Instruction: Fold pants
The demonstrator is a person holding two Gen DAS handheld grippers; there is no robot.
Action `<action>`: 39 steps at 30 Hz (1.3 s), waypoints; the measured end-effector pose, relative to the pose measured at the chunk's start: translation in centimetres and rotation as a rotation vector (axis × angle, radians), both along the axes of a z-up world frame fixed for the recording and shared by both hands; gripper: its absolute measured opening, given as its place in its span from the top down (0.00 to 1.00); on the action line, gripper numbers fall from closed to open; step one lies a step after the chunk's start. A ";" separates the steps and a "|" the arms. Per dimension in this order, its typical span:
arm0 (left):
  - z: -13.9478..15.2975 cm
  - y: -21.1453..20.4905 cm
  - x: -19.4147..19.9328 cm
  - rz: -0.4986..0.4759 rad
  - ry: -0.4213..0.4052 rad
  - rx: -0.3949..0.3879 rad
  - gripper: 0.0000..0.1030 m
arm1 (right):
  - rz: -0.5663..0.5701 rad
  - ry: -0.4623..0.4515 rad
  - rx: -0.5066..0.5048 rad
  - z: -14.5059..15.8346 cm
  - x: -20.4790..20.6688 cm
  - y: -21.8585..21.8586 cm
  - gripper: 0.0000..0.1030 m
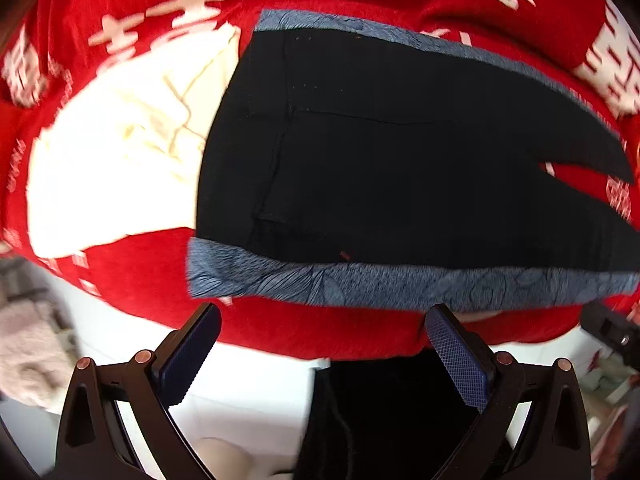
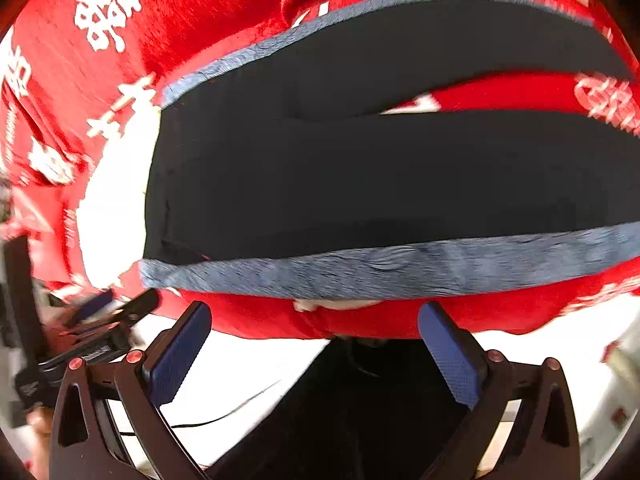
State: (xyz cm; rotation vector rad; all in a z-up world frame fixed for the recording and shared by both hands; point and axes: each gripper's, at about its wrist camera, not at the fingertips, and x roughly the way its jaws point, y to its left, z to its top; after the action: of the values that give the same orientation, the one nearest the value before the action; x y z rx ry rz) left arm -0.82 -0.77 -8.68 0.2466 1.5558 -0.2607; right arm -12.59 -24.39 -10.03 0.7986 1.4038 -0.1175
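Both tools, left tool [image 1: 322, 354] and right tool [image 2: 314, 350], stood wide open and empty near the pants [image 1: 400, 152]. We saw the pants lying flat, legs slightly parted, on a red cloth [image 1: 320, 336]. Risk: a deep pinch could gather the red cloth with the blue side stripe [image 2: 400, 272], skewing the fold.

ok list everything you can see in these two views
black pants with blue-grey patterned side stripes: 1, black and blue-grey, laid flat on the cloth, legs splayed apart
red plush cloth with white characters: 1, red and white, under the pants
cream-white folded garment: 1, cream, on the cloth beside the pants' waist end
left gripper: 1, black with blue pads, open, near the cloth's front edge
right gripper: 1, black with blue pads, open, near the front edge
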 end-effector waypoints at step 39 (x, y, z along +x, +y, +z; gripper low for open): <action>-10.2 5.6 0.6 0.459 0.153 -0.629 0.00 | -0.222 -0.449 0.695 -9.2 1.3 0.6 0.27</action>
State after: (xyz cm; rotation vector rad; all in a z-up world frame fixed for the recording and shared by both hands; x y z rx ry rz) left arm -0.18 4.80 -18.91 -0.6273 1.5543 -0.3950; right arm -11.33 -23.76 -19.23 1.4523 0.9131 0.3822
